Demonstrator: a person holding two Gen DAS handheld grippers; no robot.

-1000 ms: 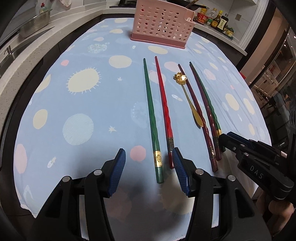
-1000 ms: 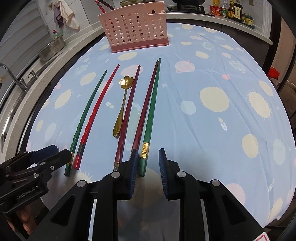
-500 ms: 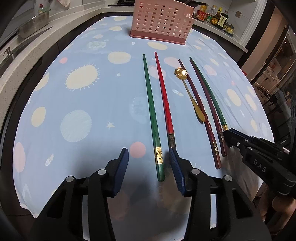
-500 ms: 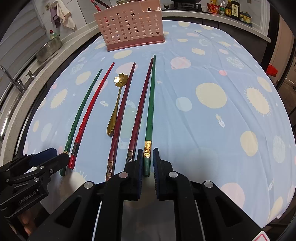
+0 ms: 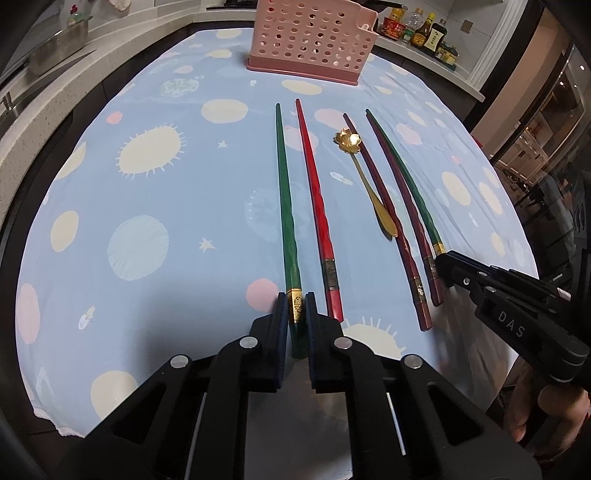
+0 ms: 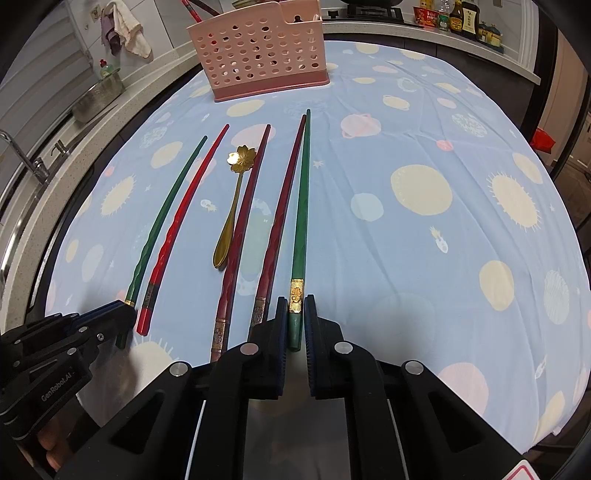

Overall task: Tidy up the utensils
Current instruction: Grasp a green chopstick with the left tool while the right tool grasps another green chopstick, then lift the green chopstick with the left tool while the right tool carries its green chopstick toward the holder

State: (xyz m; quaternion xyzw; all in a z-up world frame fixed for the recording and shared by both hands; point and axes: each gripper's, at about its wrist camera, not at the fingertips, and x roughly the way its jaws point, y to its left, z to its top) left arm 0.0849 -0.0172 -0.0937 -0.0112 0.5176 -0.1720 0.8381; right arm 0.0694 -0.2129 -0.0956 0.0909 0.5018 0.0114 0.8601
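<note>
Several chopsticks and a gold flower spoon (image 5: pixel 364 181) lie in a row on the blue dotted tablecloth. My left gripper (image 5: pixel 296 308) is shut on the gold-banded end of the left green chopstick (image 5: pixel 285 199), beside a red chopstick (image 5: pixel 316 199). My right gripper (image 6: pixel 295 314) is shut on the gold-banded end of the right green chopstick (image 6: pixel 301 206), next to two dark red chopsticks (image 6: pixel 277 218). Both green chopsticks still lie on the cloth. A pink perforated utensil basket (image 5: pixel 312 37) stands at the far end; it also shows in the right wrist view (image 6: pixel 262 51).
A counter with a sink and metal bowl (image 6: pixel 98 98) runs along the left. Sauce bottles (image 5: pixel 421 31) stand on the counter at the back right. The tablecloth (image 6: pixel 424 229) hangs over the near table edge.
Both grippers have moved forward and closed: the left onto the left green chopstick's end, the right onto the right green chopstick's end. The utensils have not shifted.
</note>
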